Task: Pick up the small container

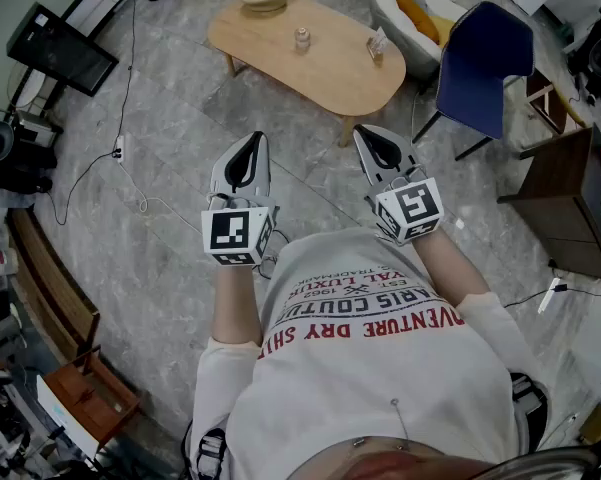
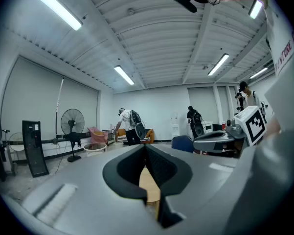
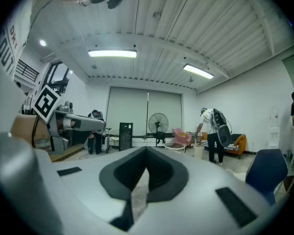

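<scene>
We are not yet starting the pick-up: the small container (image 1: 302,39) is standing untouched on the far wooden counter (image 1: 325,73), well apart from both claws. We are holding the left claw (image 1: 253,138) and the right claw (image 1: 366,131) level on the near side, over the floor (image 1: 170,168). Both are sitting with their jaws pressed together at the tips (nothing between them), so the approach, the opening and the grasp are all remaining.

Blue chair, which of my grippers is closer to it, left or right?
Right. In the head view the right gripper is over the floor, left of and below the blue chair; the left gripper is further left, beyond the right one.
</scene>
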`<state>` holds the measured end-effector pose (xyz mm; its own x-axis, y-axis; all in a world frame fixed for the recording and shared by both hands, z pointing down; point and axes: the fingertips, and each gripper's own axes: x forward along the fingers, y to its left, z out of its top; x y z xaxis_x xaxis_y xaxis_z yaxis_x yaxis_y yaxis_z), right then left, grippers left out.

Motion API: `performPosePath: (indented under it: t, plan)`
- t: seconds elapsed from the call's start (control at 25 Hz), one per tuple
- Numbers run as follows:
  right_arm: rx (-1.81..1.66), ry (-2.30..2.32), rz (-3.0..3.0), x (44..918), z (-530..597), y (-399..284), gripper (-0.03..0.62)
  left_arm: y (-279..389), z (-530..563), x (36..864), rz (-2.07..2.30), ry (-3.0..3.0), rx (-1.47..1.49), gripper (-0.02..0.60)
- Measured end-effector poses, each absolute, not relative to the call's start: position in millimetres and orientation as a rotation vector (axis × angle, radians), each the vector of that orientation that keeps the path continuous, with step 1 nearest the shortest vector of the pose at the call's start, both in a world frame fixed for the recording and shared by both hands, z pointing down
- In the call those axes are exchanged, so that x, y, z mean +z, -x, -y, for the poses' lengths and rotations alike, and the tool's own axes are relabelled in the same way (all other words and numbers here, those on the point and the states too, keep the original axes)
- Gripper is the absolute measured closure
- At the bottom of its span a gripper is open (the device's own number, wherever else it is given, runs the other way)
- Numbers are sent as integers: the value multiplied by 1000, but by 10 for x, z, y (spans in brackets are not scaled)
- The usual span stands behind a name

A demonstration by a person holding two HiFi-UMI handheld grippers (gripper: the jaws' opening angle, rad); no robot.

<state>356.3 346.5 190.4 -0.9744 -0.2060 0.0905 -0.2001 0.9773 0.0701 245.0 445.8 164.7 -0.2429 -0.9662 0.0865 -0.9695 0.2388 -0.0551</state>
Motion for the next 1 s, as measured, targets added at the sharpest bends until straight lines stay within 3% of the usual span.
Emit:
performPosePath:
  t: [0.68,0.72,0.76,0.8,0.84,1.0]
  plan:
    - [-66,-393,3044,1928,-3576,-3451,588,-2387,-4608,1665,2425,-1961,74,568]
    - [-55,-392,3043,1943,-3584,-3426,588,-2383,-4613,1665,2414,-1979,53,542]
    - [-45,-392,3042,1960,-3591,-3397,588,-2372,-4617,1672,2403,-1994,36,455]
    - [-36,-392,3039,1978,-3598,-3366,588,-2354,-4621,1687,2395,-2005,28,329]
    - [-28,-392,3034,1995,-3607,-3334,588,-2324,-4630,1708,2394,-2006,32,273]
    - [-27,-378,3011,2034,-3624,-3217,588,-2160,-4698,1804,2398,-1960,43,270]
